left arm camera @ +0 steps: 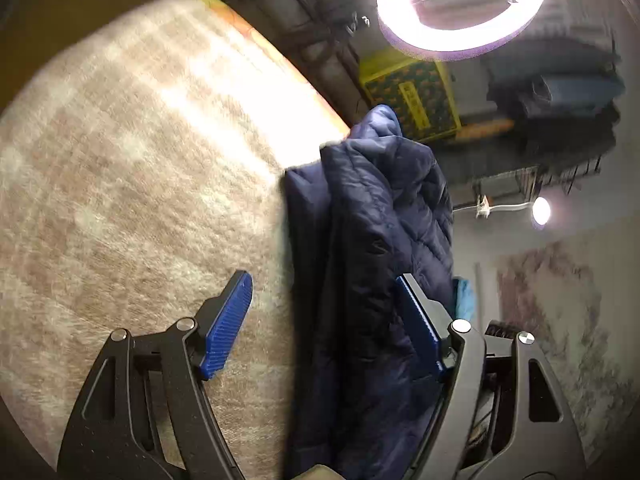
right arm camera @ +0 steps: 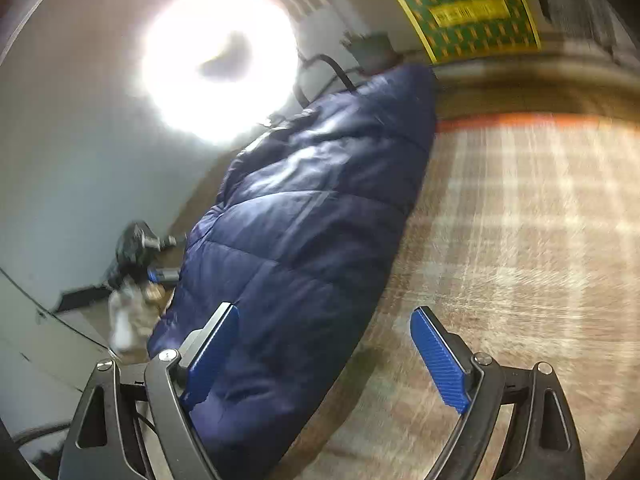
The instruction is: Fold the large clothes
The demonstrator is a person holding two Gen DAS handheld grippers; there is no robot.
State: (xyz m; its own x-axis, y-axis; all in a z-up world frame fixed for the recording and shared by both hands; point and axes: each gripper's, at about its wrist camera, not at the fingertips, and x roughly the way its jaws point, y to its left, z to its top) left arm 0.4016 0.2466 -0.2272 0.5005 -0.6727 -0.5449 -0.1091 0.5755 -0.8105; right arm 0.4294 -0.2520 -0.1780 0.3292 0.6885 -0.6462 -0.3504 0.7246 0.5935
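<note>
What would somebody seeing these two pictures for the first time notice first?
Probably the navy puffer jacket, a long quilted bundle lying across the plaid-covered surface, with part of it between the right gripper's wide-open blue pads. Next, the glaring ring light at the top of the left wrist view.

Navy quilted jacket (right arm camera: 304, 208) on beige-and-white plaid cloth (right arm camera: 520, 240); blue-padded black tongs (right arm camera: 324, 356); yellow-and-green patterned box (right arm camera: 468, 4).
</note>
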